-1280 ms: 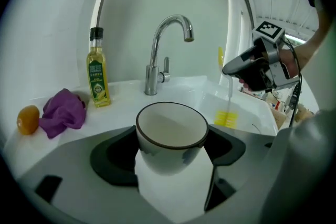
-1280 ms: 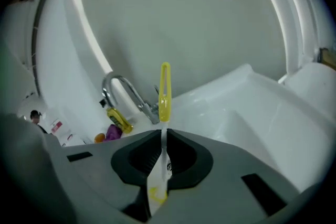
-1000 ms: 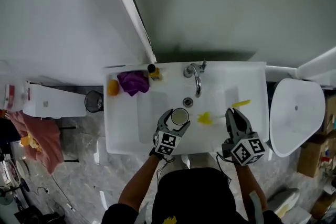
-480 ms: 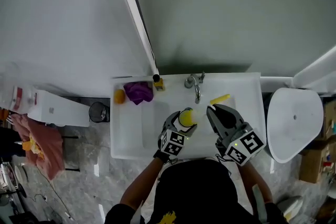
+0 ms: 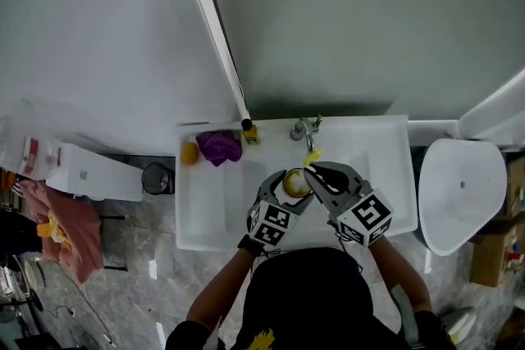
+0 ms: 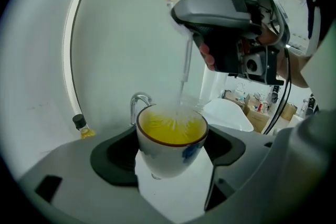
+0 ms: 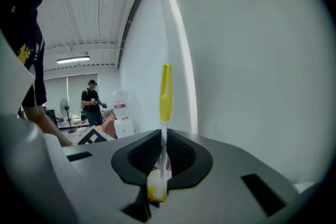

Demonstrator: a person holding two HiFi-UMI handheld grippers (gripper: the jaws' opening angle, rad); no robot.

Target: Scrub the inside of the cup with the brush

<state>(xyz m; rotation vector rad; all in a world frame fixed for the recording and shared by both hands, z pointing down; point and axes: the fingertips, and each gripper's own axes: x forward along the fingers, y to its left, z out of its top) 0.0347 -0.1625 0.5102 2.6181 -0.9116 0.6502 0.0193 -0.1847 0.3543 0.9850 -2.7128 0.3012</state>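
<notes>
From the head view, the left gripper (image 5: 287,188) had the cup (image 5: 295,183) grasped and held up over the white sink (image 5: 205,217), just in front of the faucet (image 5: 307,131). The right gripper (image 5: 313,171) sat right beside it, almost touching, with its fingers clenched on the brush (image 5: 312,155); only the yellow end of the handle poked out there. At the back rim of the sink there was a purple cloth (image 5: 220,146), an orange thing (image 5: 189,152) to its left and a small bottle (image 5: 248,129) with a dark cap to its right. In the left gripper view the cup stood upright between the fingers (image 6: 113,157), squeezed from both sides: white outside with a brownish rim and a blue mark on the side. Its inside looked all yellow, with the brush's bristles spread out in the mouth, so the brush head was down in the cup. The thin clear shaft ran up out of the cup, tilted slightly, into the right gripper overhead, with the yellow handle tip sticking out above. In the right gripper view the fingers were pinched together on that shaft partway along, with the yellow handle end standing up past them and a yellow clump of bristles showing below the fingertips. The cup itself I couldn't make out from there. Way off behind, a person (image 7: 92,99) stood in the room.
</notes>
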